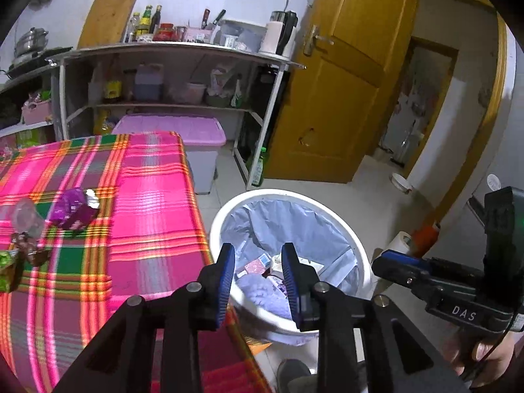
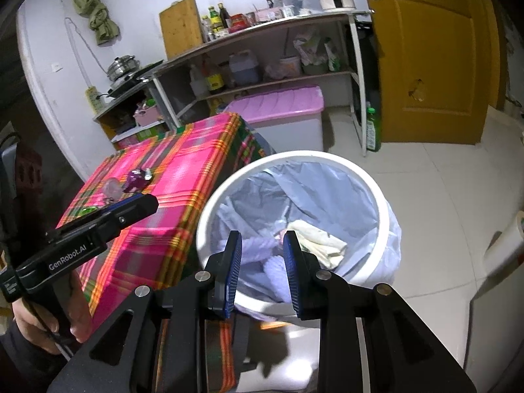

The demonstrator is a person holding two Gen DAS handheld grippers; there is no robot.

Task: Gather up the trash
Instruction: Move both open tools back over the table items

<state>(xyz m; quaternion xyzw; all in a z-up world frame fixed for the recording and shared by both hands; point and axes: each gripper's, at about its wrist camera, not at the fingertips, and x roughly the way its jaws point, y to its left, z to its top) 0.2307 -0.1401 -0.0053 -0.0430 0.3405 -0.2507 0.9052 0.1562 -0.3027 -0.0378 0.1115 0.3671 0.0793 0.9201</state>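
A white trash bin (image 1: 362, 255) lined with a pale blue bag stands on the floor beside the table; it also shows in the right wrist view (image 2: 383, 203). Trash lies inside: a pink packet (image 1: 255, 265) and crumpled paper (image 2: 322, 244). My left gripper (image 1: 258, 255) is open and empty above the bin's near rim. My right gripper (image 2: 263, 244) is open and empty over the bin. On the plaid tablecloth (image 1: 147, 203) lie a purple wrapper (image 1: 73, 209), a clear plastic cup (image 1: 26, 217) and a green wrapper (image 1: 6, 270).
A shelf unit (image 1: 170, 75) with bottles and boxes stands behind the table. A pink-lidded storage box (image 1: 183, 131) sits on the floor. A yellow door (image 1: 340, 91) stands open at the right. A green bottle (image 1: 260, 167) stands by the shelf leg.
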